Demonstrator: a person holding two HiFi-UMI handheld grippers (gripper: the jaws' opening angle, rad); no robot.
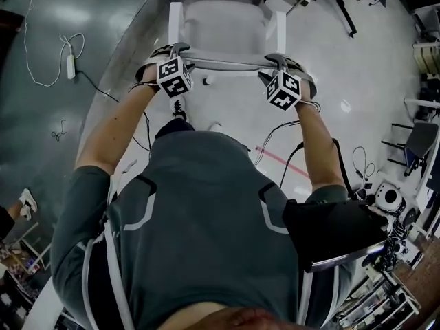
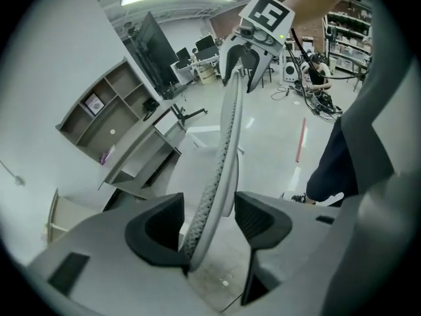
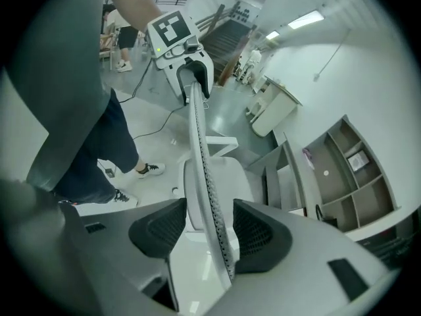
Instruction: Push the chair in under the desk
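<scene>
**Operator:** Report the appearance and position of the chair.

**Inspector:** The chair (image 1: pixel 223 43) is white throughout. It has a pale rounded seat (image 1: pixel 223 18), a white upright arm piece (image 1: pixel 176 19) on each side, and a thin curved backrest (image 1: pixel 227 63). One face of the backrest has a fine perforated mesh texture; the other face is smooth. The chair stands on the grey floor (image 1: pixel 82 19) directly ahead of the person, with its back towards them and its seat pointing away. The seat shows in full in the head view.

**Operator:** Position relative to the bench?

**Inspector:** In the gripper views the grey bench (image 2: pixel 141 160) lies beyond the seat, with an open shelf unit (image 2: pixel 102 107) on the wall next to it. Seat and bench appear close. Whether they overlap cannot be determined.

**Operator:** Gripper status?

**Inspector:** The left gripper (image 1: pixel 172 59) sits over the left end of the backrest's top edge, and the right gripper (image 1: pixel 283 71) sits over the right end. Both sets of fingers are spread wide. The left fingers (image 2: pixel 161 226) straddle the edge, which runs close against one pad and leaves a clear gap to the other. The right fingers (image 3: pixel 260 232) straddle it in the same way. Neither pair clamps the backrest.
</scene>
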